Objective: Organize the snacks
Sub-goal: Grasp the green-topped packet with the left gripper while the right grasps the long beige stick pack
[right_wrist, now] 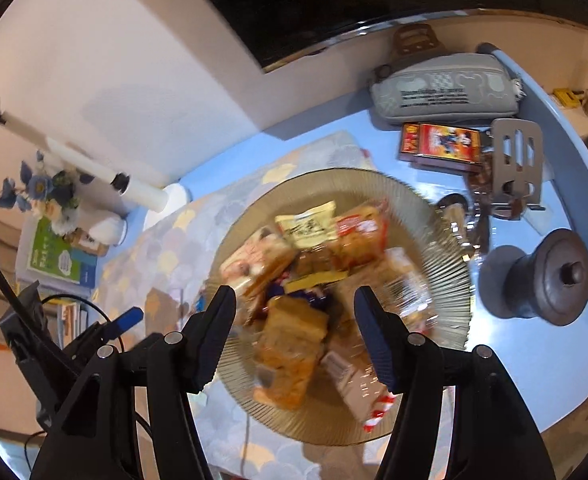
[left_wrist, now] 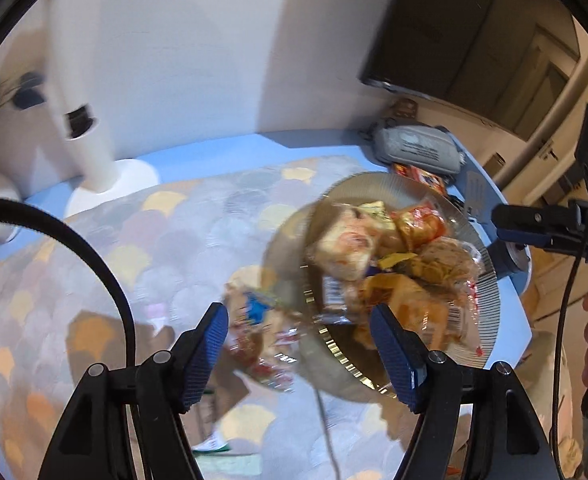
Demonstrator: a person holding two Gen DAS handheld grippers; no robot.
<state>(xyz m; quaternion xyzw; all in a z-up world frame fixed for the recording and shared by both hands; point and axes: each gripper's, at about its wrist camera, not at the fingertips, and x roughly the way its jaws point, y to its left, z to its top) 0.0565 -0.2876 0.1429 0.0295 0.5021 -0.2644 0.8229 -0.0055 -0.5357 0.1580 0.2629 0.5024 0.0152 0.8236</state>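
Both your grippers are spread wide and hold nothing. Left gripper (left_wrist: 300, 354) hovers over the near-left rim of the ribbed plate (left_wrist: 490, 280); right gripper (right_wrist: 296, 334) hangs over the plate's middle. The snack pile (right_wrist: 314, 264) sits on the plate: wrapped packets heaped together, heavily motion-blurred, so I can't separate every one. One loose packet (left_wrist: 255, 312) with a blue patch lies off the plate at about 9 o'clock from its rim, on the scalloped mat (left_wrist: 93, 240), just beside the rim or touching it; blur hides which. In the left wrist view that packet shows between the left fingers, close to the left pad (left_wrist: 205, 356). My read: left hand is nearer to it, right hand is well placed for the pile. In the right wrist view the orange-brown packet (right_wrist: 289, 344) shows between the right fingers, long axis running roughly 12 to 6, so the jaws already straddle its short side. I'd judge that the cleanest grab: straight down, close across the width. Height above the packets can't be judged from these views. Clutter at 1 to 3 o'clock from the plate: grey pouch (right_wrist: 446, 88), red box (right_wrist: 442, 142), dark lidded pot (right_wrist: 550, 276). Keep your right elbow clear of them.
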